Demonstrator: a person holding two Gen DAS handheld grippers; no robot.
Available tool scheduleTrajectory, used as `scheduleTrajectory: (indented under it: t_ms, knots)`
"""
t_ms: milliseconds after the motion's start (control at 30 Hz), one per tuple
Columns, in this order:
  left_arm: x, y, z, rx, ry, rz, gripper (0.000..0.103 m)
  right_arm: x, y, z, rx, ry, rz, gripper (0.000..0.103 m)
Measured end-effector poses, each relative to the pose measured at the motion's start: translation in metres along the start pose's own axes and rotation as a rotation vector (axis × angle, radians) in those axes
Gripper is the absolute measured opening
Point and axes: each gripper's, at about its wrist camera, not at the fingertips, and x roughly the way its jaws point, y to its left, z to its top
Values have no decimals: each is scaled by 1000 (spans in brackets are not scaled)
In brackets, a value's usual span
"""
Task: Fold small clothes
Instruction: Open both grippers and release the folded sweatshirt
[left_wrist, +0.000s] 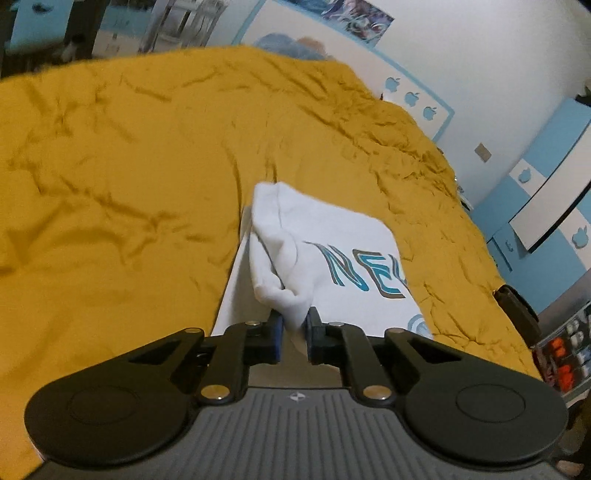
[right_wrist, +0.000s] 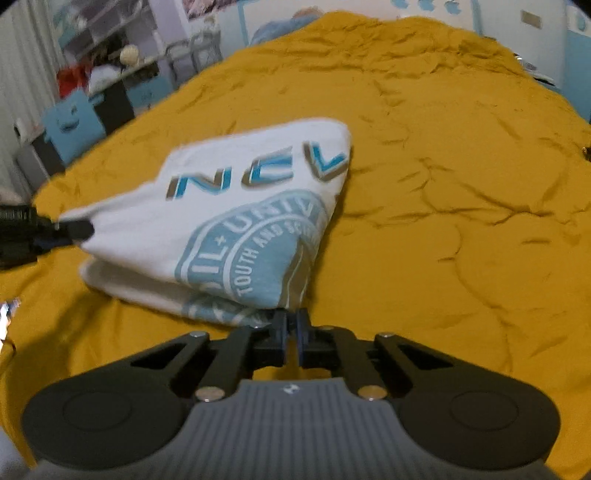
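Both tongs, left tongs (left_wrist: 294, 334) and right tongs (right_wrist: 293, 334), share one build: matte black linkage arms with silver rivets, blue pads (left_wrist: 277, 332) on the fingertips, and round black discs at lower left and right. Between the discs sits a ribbed grey housing (left_wrist: 299, 424) bearing a small white emblem, too blurred to read.

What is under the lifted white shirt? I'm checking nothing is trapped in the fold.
Only the shirt's own lower layer and the mustard bedspread show; the covered middle is hidden.

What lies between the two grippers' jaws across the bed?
Only the white T-shirt: the right wrist view shows its printed top layer spanning from the left gripper to the right gripper, each shut on an edge, above the mustard bedspread.
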Motion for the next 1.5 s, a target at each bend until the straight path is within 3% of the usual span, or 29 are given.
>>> scheduleTrajectory:
  t_ms: [100, 333, 700, 933, 1233, 1367, 1433, 1500]
  knots:
    - [3, 0, -2, 12, 24, 34, 12, -12, 7, 4, -64, -20, -6, 0]
    - [41, 30, -31, -41, 119, 102, 13, 17, -2, -14, -28, 87, -17, 0]
    - [33, 9, -29, 99, 189, 199, 20, 22, -3, -15, -42, 116, -12, 0]
    - [16, -7, -26, 249, 234, 336, 20, 11, -7, -11, -16, 136, 1, 0]
    - [3, -29, -6, 369, 191, 346, 20, -14, -32, 5, 79, 99, 37, 0]
    - [7, -39, 9, 405, 154, 316, 30, -20, -39, 20, 129, 74, 73, 0]
    - [11, -39, 21, 391, 131, 280, 35, -19, -40, 26, 132, 64, 73, 6]
    - [19, -34, 32, 354, 100, 215, 48, -14, -42, 31, 151, 59, 82, 22]
